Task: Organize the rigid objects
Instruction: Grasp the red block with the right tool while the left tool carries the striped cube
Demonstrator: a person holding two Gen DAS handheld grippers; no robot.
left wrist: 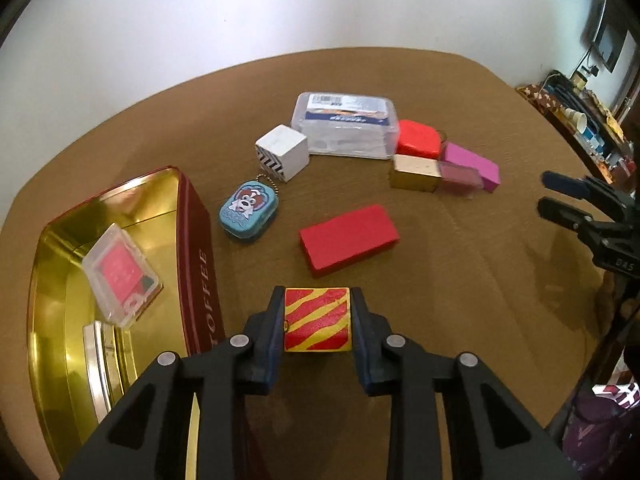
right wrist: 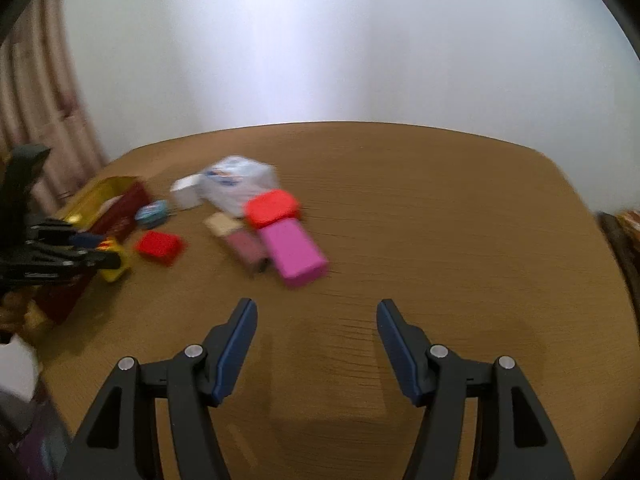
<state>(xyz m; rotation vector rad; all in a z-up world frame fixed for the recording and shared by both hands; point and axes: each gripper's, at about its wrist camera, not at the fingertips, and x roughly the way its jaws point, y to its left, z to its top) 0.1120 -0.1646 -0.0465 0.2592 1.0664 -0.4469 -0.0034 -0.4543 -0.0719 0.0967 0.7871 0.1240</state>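
My left gripper (left wrist: 318, 300) is shut on a red-and-yellow striped block (left wrist: 318, 319), held above the brown table beside the open toffee tin (left wrist: 196, 256). The tin holds a clear case with a red card (left wrist: 120, 274). On the table lie a red flat box (left wrist: 348, 238), a blue dog tin (left wrist: 248, 212), a white cube (left wrist: 282, 152), a clear plastic box (left wrist: 346, 124), a red-orange box (left wrist: 418, 138), a gold block (left wrist: 414, 172) and a pink block (left wrist: 474, 164). My right gripper (right wrist: 316, 312) is open and empty over bare table, short of the pink block (right wrist: 296, 252). It also shows in the left wrist view (left wrist: 560, 196).
The table's (right wrist: 460, 220) right half is bare wood. A white wall stands behind it. A curtain (right wrist: 36, 120) hangs at the left. Cluttered shelves (left wrist: 580, 120) stand beyond the right edge.
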